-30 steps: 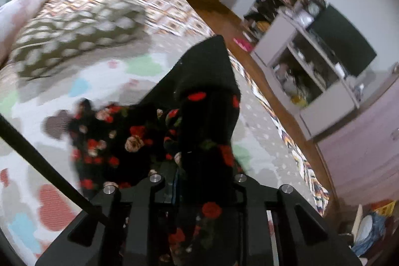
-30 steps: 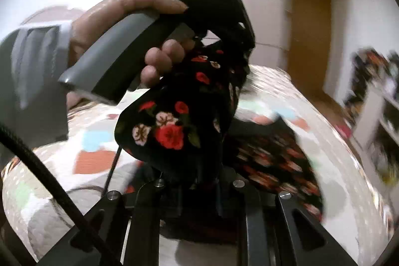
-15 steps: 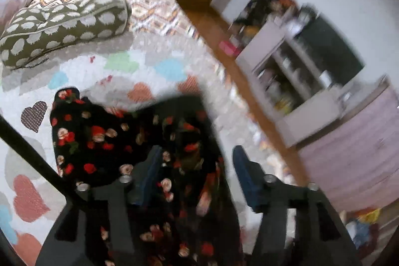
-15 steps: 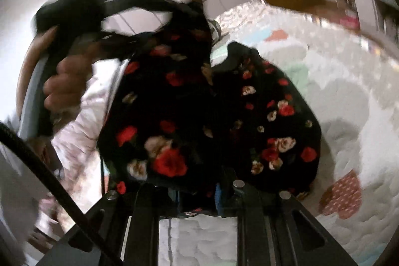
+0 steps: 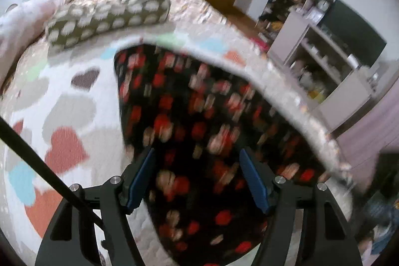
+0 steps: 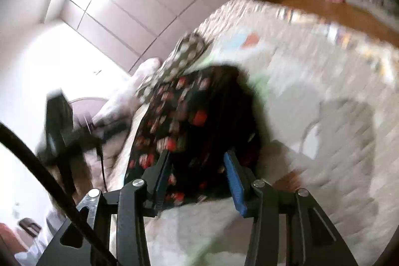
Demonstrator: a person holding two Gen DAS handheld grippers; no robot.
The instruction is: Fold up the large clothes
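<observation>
A black garment with red and pink flowers (image 5: 199, 121) lies folded on the white quilt with coloured hearts (image 5: 64, 101). My left gripper (image 5: 197, 173) is open, its blue pads wide apart just above the garment's near part. In the right wrist view the same garment (image 6: 189, 121) lies in front of my right gripper (image 6: 197, 171), which is open too, fingers either side of the cloth's near edge. The other gripper and hand (image 6: 62, 131) show blurred at the left there. Both views are motion-blurred.
A green pillow with white spots (image 5: 107, 16) lies at the bed's far end, a pink blanket (image 5: 30, 14) beside it. The bed's patterned edge (image 5: 299, 104) runs on the right, with a shelf unit (image 5: 321, 59), a dark screen and a wooden door beyond.
Both grippers were shut on the garment and held it up a second ago. They have opened and let it go; it now lies on the quilt.
</observation>
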